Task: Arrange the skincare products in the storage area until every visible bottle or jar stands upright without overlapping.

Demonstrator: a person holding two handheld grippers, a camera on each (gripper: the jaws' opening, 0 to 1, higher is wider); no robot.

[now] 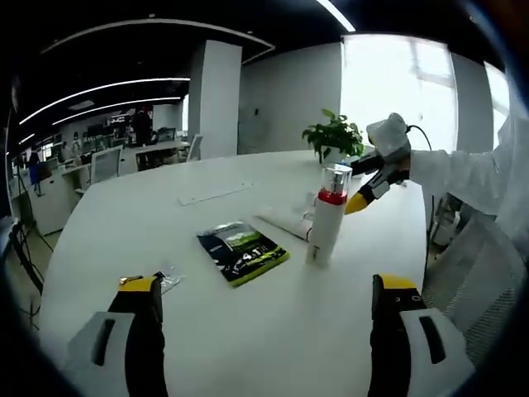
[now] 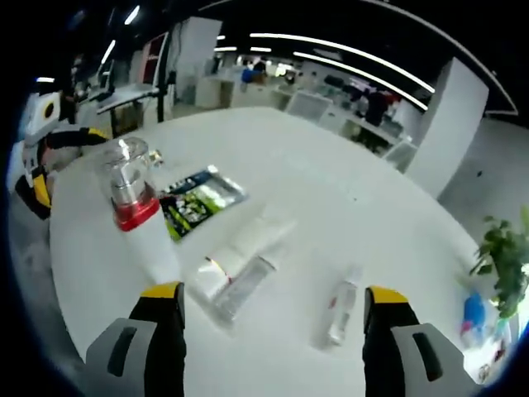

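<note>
Both claws are hanging spread wide with nothing pinched: the left claw (image 1: pixel 269 299) and the right claw (image 2: pixel 273 302) are each hovering over the white table (image 1: pixel 273 347). Just past the right one, a clear tube (image 2: pixel 240 285) and a small clear bottle (image 2: pixel 340 310) are lying flat. Nearby a white bottle with a red band and clear cap (image 1: pixel 328 215) is standing upright, beside a dark green-edged sachet (image 1: pixel 242 252) lying flat. Further back, a potted plant (image 1: pixel 335 135) is sitting at the table's far edge.

Upright bottle (image 2: pixel 136 217), perhaps tubes (image 2: pixel 240 265) lying flat
</note>
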